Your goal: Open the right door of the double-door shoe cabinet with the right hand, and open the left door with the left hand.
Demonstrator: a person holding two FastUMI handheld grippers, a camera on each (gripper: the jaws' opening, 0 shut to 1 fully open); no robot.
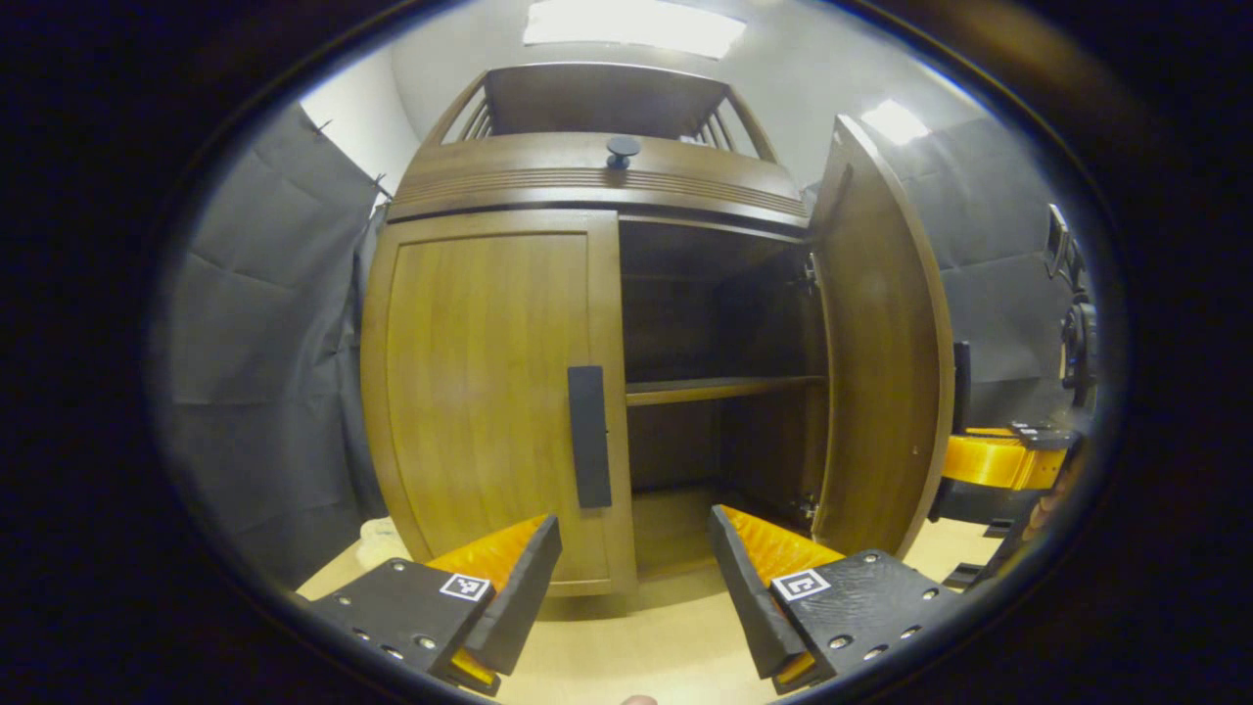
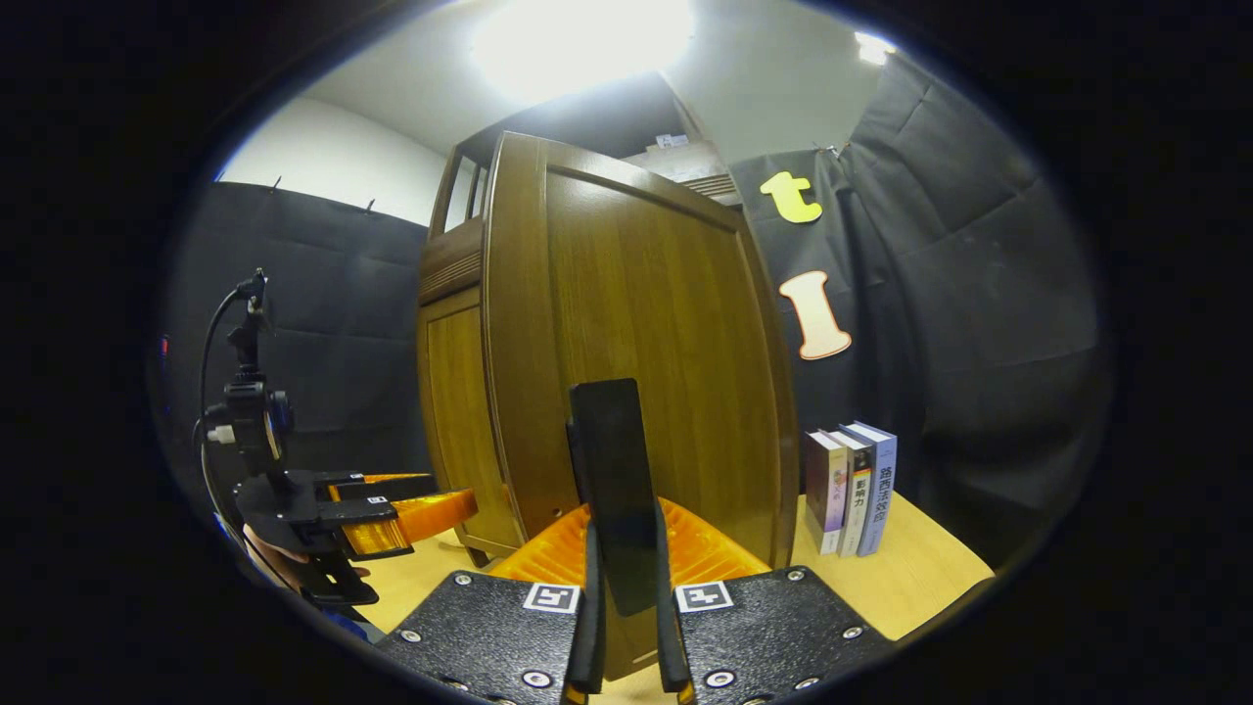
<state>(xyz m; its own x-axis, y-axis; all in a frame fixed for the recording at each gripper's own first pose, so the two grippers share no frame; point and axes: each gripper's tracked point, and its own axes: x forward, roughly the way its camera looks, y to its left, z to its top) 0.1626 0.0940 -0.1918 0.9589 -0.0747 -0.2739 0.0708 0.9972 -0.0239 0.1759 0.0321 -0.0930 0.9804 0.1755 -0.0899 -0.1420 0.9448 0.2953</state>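
Before shoe cabinet (image 1: 597, 186), left gripper (image 1: 636, 578) level, fingers spread, facing closed left door (image 1: 480, 392); right gripper (image 2: 626, 627) clenched on flat bar handle (image 2: 612, 490) of swung-open right door (image 2: 646, 343), smooth curved wood

Black cloth wall (image 1: 264, 323) draped behind and at both sides, white wall (image 2: 333, 147) above it. Bright ceiling light (image 1: 631, 24) overhead. Pale wooden counter (image 2: 920, 558) below, three books (image 2: 850, 490) upright beside the cloth.
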